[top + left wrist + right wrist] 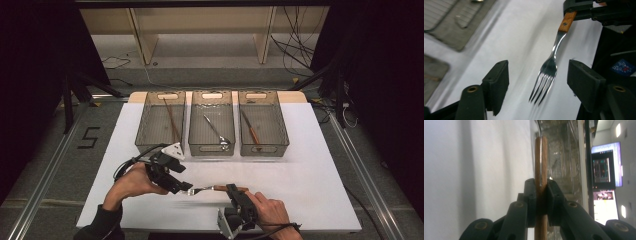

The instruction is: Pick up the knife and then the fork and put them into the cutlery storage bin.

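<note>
Low centre of the high view, over the white tabletop [300, 170]: fork [210, 189] held level between both hands. Right gripper [234, 191] fingers clamped on its wooden handle; left gripper [182, 189] fingers apart, tines between them untouched. Handover looks done. Left to do, likely: carry fork to one of three grey bins [212, 125] at upper centre, each already holding a utensil

fork [548, 70]: silver, brown handle | table [310, 170]: white | bins [211, 125]: grey
</note>
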Motion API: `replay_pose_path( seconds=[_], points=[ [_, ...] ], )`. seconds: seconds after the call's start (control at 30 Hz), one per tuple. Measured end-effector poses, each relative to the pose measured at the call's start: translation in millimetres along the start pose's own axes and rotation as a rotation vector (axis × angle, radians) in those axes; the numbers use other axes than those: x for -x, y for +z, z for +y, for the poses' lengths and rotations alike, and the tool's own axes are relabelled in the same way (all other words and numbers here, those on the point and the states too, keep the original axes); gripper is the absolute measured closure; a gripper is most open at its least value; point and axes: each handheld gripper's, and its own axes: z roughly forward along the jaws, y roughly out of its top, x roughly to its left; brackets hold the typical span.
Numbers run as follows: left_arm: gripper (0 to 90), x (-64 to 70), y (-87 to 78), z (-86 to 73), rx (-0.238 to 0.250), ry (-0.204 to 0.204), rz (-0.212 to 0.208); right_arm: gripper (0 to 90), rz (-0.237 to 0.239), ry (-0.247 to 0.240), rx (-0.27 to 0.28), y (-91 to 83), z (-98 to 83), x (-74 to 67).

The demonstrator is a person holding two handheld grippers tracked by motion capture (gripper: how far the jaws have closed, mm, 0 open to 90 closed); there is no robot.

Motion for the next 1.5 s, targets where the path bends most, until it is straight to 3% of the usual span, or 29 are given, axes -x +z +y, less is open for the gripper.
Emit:
replay_pose_path(
  seconds=[0.07, 0.27, 0.43, 0.5, 0.67, 0.8, 0.9, 1.1, 1.27, 1.5],
  points=[
    [29.9, -4.0, -4.8, -2.7, 0.012, -0.003, 0.021, 81.0, -0.004, 0.021, -0.012, 0.5, -6.2, 3.1],
    [24.8, -17.3, -14.5, -14.0, 0.090, -0.065, 0.073, 81.0, 0.006, 0.074, -0.051, 0.6, -23.7, 19.9],
    [22.6, -17.1, -12.9, -22.9, 0.156, -0.096, 0.111, 81.0, 0.022, 0.181, -0.077, 2.3, -36.6, 35.8],
    [22.0, -16.5, -9.8, -28.3, 0.192, -0.108, 0.109, 80.9, 0.037, 0.239, -0.080, 3.0, -41.5, 43.9],
    [20.7, -12.9, 1.9, -41.5, 0.218, -0.130, 0.127, 81.0, 0.103, 0.441, -0.068, 7.1, -51.0, 67.5],
    [20.5, -10.8, 3.4, -52.3, 0.286, -0.158, 0.145, 80.9, 0.171, 0.675, -0.014, 11.1, -60.5, 91.8],
    [20.5, -9.6, 3.6, -60.2, 0.332, -0.189, 0.160, 80.9, 0.211, 0.813, 0.009, 15.2, -70.0, 108.4],
    [20.4, -3.6, 6.4, -72.1, 0.395, -0.211, 0.192, 80.9, 0.275, 1.033, 0.023, 30.5, -91.3, 138.9],
    [20.3, 1.4, 15.5, -79.0, 0.401, -0.214, 0.190, 80.9, 0.298, 1.150, 0.003, 44.7, -104.4, 156.7],
    [18.9, 6.5, 25.0, -87.5, 0.422, -0.219, 0.179, 80.9, 0.285, 1.218, -0.065, 66.4, -115.7, 174.8]
  ],
)
